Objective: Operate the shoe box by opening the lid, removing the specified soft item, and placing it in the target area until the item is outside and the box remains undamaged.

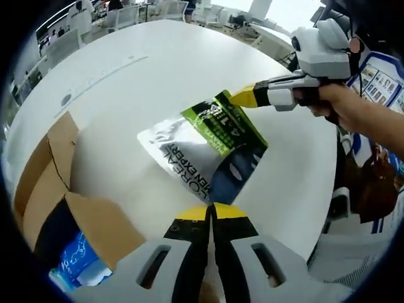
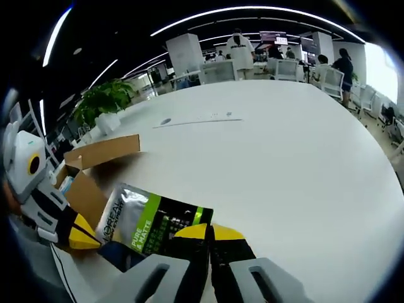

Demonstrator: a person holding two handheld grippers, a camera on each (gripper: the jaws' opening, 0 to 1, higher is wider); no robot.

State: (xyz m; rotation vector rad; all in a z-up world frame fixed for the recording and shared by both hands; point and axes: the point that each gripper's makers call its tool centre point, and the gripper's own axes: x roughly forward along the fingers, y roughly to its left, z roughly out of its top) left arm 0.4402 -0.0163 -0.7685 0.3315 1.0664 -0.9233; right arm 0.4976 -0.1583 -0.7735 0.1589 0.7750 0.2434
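A silver, green and blue soft pouch [image 1: 208, 151] is stretched between both grippers, low over the white table [image 1: 158, 63]. My left gripper [image 1: 211, 211] is shut on its blue end. My right gripper [image 1: 243, 98], held by a hand [image 1: 341, 104], is shut on its green corner. In the right gripper view the pouch [image 2: 151, 227] lies just ahead of my right gripper [image 2: 211, 233], and the left gripper [image 2: 79, 238] pinches its far end. The open cardboard shoe box [image 1: 53, 170] stands beside it, flaps [image 2: 104, 151] up, with a blue packet [image 1: 79, 259] inside.
The round white table [image 2: 284, 158] stretches wide beyond the pouch. A potted plant [image 2: 104, 98] stands past its edge. Chairs [image 2: 221, 71] and people are far behind, and the table's edge runs close to the right gripper's hand.
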